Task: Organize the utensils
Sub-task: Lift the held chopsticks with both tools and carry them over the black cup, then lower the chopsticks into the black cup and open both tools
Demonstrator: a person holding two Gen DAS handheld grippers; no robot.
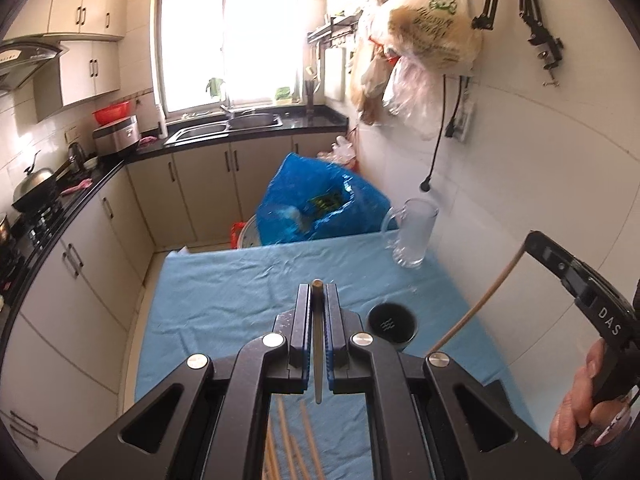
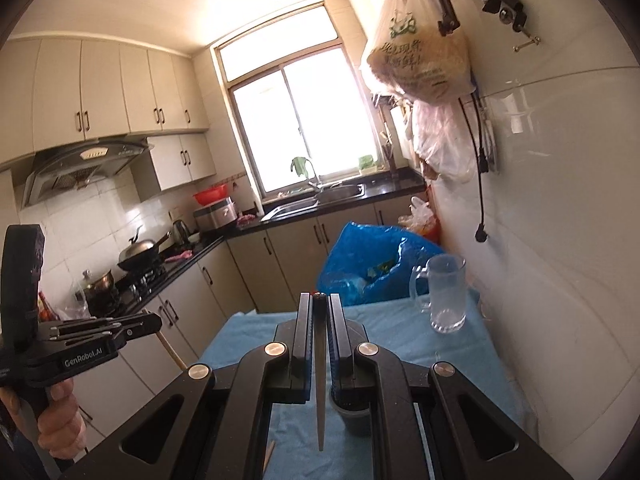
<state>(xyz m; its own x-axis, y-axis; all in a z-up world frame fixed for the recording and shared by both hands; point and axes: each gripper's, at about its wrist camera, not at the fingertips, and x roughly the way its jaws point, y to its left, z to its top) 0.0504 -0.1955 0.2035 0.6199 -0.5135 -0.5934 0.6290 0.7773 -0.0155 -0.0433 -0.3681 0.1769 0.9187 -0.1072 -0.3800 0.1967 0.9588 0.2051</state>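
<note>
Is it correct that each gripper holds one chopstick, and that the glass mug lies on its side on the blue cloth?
Not quite. The glass mug stands upright on the blue cloth, as the right wrist view shows. The rest holds: the left gripper and the right gripper each hold one chopstick.

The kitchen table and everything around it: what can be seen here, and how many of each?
blue tablecloth: one, covers the table.
clear glass mug with handle: one, far right corner.
dark round holder cup: one, on the cloth, near right.
loose wooden chopsticks: several, tan, near edge; exact count hidden.
blue plastic bag: one, behind the table.
hanging plastic bags: several, pale, on the right wall.
red bowl: one, on the left counter.
wok with lid: one, on the stove.
left gripper: black, shut on one chopstick.
right gripper: black, shut on another chopstick.
</note>
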